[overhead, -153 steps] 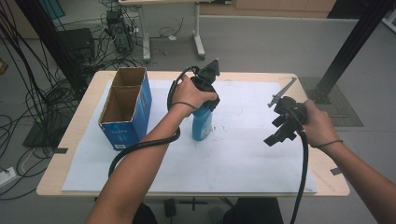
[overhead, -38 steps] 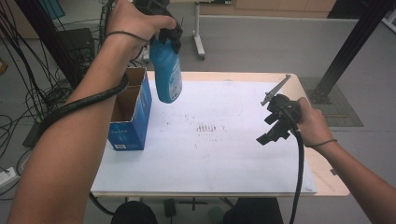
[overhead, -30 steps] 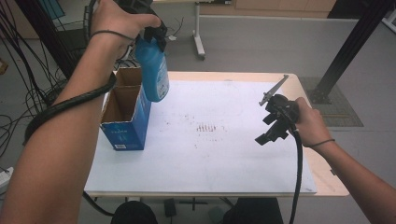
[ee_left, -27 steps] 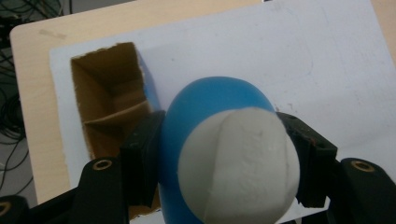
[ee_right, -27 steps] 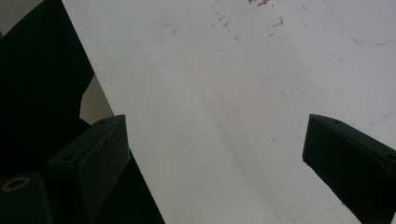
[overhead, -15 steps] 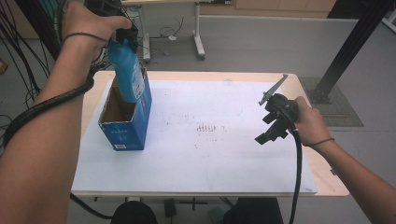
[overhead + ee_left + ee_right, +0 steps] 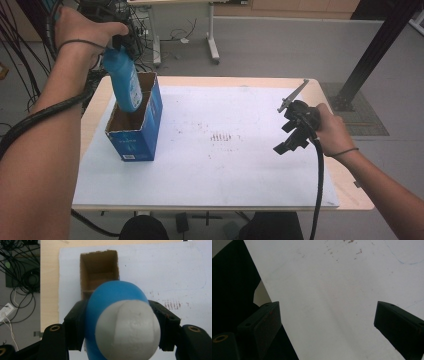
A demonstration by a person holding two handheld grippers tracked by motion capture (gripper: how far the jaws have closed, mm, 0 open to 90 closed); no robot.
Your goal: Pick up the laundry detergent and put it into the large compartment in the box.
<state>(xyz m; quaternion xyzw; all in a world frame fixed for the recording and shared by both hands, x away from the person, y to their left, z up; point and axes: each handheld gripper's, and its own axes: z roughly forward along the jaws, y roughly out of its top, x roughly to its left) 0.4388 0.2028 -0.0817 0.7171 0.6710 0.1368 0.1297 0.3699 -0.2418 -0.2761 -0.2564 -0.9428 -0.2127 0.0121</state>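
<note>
Left tool [image 7: 120, 322] clamped on blue bottle [image 7: 122, 80], carried from desk [image 7: 225, 82] centre to open box [image 7: 134, 131] at nine o'clock; lowering next. Right tool [image 7: 292, 132] wide, empty.

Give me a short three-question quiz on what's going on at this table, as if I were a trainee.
1. True or false: the left gripper holds a red can.
2. Where is the bottom of the blue bottle? A) flat on the white sheet B) at the open top of the blue cardboard box C) on the floor
3. Are the fingers of the right gripper open or shut?

Key
1. False: it grips a blue bottle with a grey cap.
2. B
3. Open, with nothing between them, above the white sheet.
</note>
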